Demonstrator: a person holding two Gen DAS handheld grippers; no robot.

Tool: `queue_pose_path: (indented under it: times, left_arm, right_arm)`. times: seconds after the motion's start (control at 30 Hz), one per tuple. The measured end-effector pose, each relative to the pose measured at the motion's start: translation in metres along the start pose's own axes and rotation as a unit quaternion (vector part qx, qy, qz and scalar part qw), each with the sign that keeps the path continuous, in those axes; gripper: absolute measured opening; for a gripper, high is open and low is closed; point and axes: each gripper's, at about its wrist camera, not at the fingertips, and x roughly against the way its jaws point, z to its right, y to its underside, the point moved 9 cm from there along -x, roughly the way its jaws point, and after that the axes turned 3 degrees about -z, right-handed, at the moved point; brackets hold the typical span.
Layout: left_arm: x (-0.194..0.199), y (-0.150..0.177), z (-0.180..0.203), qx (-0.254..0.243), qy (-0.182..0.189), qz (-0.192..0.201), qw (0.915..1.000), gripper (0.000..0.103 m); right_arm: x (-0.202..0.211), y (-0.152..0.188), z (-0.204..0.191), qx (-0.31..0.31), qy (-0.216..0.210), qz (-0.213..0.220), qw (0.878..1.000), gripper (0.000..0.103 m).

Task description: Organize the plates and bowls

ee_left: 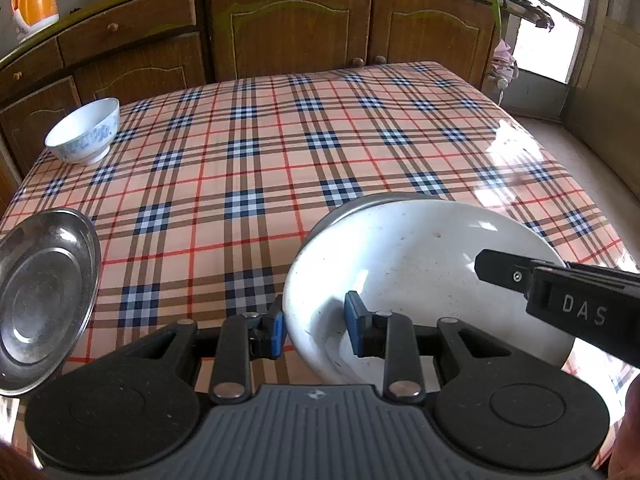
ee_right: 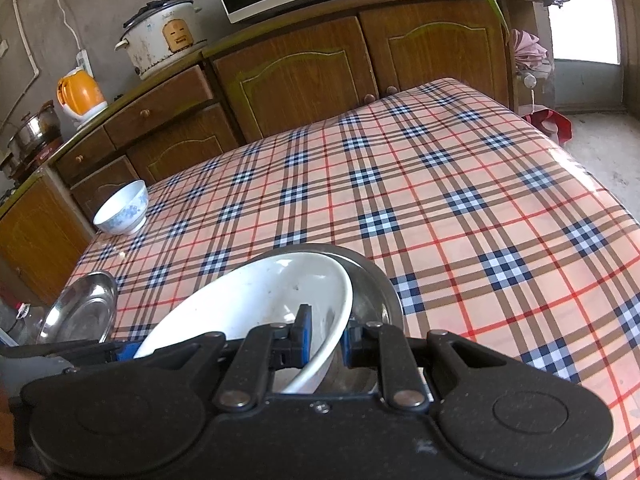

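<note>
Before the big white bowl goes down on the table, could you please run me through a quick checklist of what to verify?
1. Left gripper pinching the white bowl rim: ok.
2. Right gripper shut on the opposite rim: ok.
3. Bowl seated squarely in the steel dish beneath it: not ok, it sits tilted.
4. Whether the right gripper's pads also catch the steel dish: cannot tell.
5. Steel plate and small blue-patterned bowl apart from the load: ok.
6. Tablecloth ahead free for setting down: ok.
</note>
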Motion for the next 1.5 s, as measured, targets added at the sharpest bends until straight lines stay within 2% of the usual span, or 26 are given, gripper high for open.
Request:
queue_pose_path:
  times: [0.7,1.4,1.5]
  left_arm:
    - [-0.015,0.000,-0.003,0.003,0.002,-0.011,0.9999,0.031]
    - [-0.024,0.003,-0.007,0.002,-0.001,-0.019,0.9998,0.034]
    - [-0.024,0.004,-0.006,0.002,0.002,-0.019,0.9998,0.037]
  right_arm:
    - [-0.018,0.000,0.003,0.007,0.009,-0.011,1.000,0.019]
    - [-0.018,-0.010,0.002,0.035,0.037,-0.013,0.999,0.020]
    - [-0.016,-0.013,0.005,0.031,0.040,-0.010,0.999,0.032]
